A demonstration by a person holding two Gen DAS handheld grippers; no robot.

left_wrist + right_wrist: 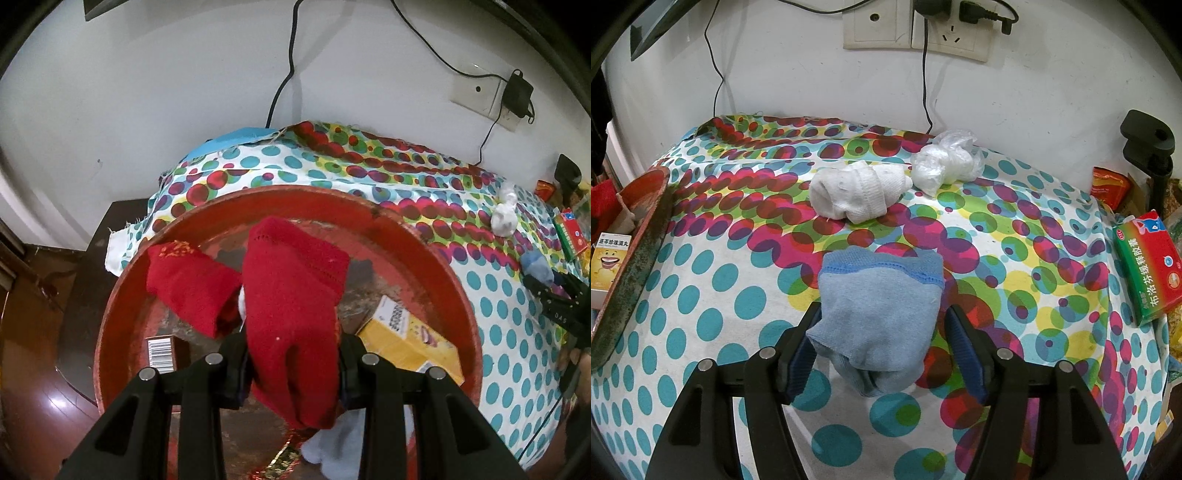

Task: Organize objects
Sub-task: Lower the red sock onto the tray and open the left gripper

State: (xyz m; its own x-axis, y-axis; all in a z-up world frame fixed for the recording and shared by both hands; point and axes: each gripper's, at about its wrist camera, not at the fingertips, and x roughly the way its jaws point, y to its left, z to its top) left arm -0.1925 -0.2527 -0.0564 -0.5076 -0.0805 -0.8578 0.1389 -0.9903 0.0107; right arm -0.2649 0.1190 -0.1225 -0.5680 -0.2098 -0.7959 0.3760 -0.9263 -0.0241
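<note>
The left claw (293, 363) is clamped on a folded red sock (295, 295) and holds it above the round red tray (110, 314) that sits at the counter's left edge. Another red sock (192, 284) already lies in the tray, beside a yellow box (410, 336) and a small brown carton (162, 352), so the tray looks to be the collecting place, and the held sock hangs over its middle, likely so that it will fall inside the rim when let go.

The right claw (882, 349) stands with its jaws apart around a light blue sock (882, 314) lying on the spotted cloth (701, 295) near the counter's front edge. The left pad (801, 354) touches the sock's side; the right pad is just beside it with a gap, so nothing is gripped yet. The straddle suits closing on the sock's narrow folded end.

Toward the counter's back edge lie a rolled white sock (857, 195) and, just beside it, a crumpled plastic bag (945, 158). A green and red medicine box (1148, 266) rests at the right edge. These appear still to be sorted.
</note>
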